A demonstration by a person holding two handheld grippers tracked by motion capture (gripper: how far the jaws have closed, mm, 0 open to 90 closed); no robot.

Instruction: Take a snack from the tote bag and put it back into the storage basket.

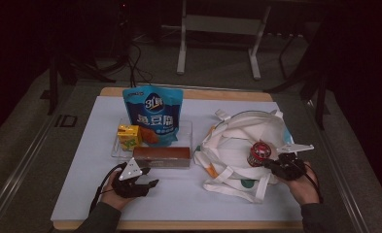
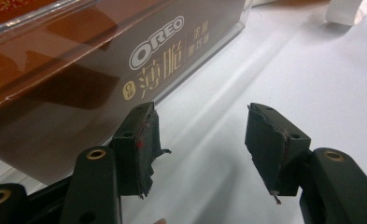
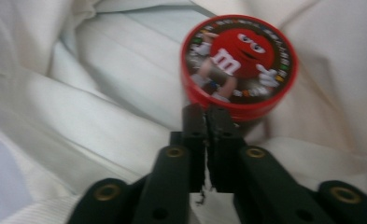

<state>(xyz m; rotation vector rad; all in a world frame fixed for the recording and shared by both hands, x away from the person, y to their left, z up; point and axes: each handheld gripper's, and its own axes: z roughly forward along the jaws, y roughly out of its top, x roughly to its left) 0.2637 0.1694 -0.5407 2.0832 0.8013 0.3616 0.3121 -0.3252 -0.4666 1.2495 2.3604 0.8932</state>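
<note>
A red round M&M's tin (image 1: 259, 153) (image 3: 239, 63) lies on top of a white cloth bag (image 1: 237, 141) (image 3: 102, 93) at the table's right. My right gripper (image 1: 269, 165) (image 3: 212, 112) points at the tin from the right. Its jaws are pressed together just below the tin's rim, and I see nothing between them. A brown Oreo box (image 1: 162, 157) (image 2: 125, 70) lies along the front of a clear tray (image 1: 186, 128). My left gripper (image 1: 148, 177) (image 2: 202, 144) rests low on the white mat beside the box. It is open, with bare mat between its jaws.
In the tray stand a tall blue snack pouch (image 1: 153, 114), a yellow drink carton (image 1: 129, 136) and an orange packet (image 1: 150, 136). The bag's straps (image 1: 227, 187) sprawl toward the front. The white mat (image 1: 179, 199) covers the wooden table.
</note>
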